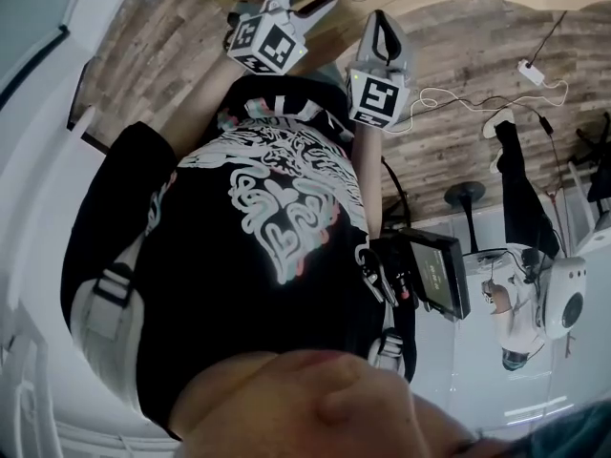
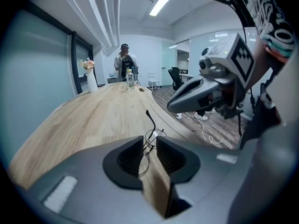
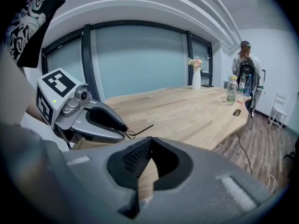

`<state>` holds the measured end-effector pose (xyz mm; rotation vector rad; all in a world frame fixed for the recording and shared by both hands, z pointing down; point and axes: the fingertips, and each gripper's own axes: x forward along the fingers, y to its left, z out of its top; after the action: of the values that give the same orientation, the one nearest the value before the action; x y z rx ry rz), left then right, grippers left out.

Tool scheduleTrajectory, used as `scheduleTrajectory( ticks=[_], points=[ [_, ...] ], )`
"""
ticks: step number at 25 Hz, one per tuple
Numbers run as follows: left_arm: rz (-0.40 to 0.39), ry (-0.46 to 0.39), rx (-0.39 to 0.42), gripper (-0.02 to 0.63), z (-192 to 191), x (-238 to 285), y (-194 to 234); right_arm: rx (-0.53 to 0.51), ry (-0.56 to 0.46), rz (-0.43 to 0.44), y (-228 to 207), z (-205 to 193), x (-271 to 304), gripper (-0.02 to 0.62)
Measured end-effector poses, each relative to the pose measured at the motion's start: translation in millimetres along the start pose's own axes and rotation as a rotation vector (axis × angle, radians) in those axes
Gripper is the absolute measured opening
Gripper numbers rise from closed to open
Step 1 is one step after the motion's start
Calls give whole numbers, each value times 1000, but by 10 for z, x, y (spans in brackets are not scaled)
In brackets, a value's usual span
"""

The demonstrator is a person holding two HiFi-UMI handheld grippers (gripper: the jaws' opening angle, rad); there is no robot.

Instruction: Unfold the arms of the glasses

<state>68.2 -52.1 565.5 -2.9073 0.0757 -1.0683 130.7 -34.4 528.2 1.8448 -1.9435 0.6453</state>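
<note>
The left gripper (image 2: 149,146) pinches the thin wire glasses (image 2: 153,135) between nearly closed jaws, above the near edge of the wooden tabletop (image 2: 93,120). One glasses arm sticks upward. The right gripper (image 3: 151,141) hovers just to the right, its jaws together on nothing. At the tabletop's far end, a white vase (image 2: 92,83) holds flowers (image 2: 87,64) beside a clear bottle (image 2: 130,80).

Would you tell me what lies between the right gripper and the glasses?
Nothing. In the left gripper view, the gap from the right gripper to the glasses in the left gripper is open air over the table.
</note>
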Motion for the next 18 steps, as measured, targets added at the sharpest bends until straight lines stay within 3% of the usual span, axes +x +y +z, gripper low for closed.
scheduleTrajectory(
  ticks=[8,12,18],
  points=[
    [-4,42,174,61,52,8,-21,-55,19,37,132,9,72,-1],
    [-6,82,300,61,54,18,-38,-90,21,53,203,35,107,0],
    [24,98,365,50,74,14,-22,-144,32,83,301,59,130,-2]
  ],
)
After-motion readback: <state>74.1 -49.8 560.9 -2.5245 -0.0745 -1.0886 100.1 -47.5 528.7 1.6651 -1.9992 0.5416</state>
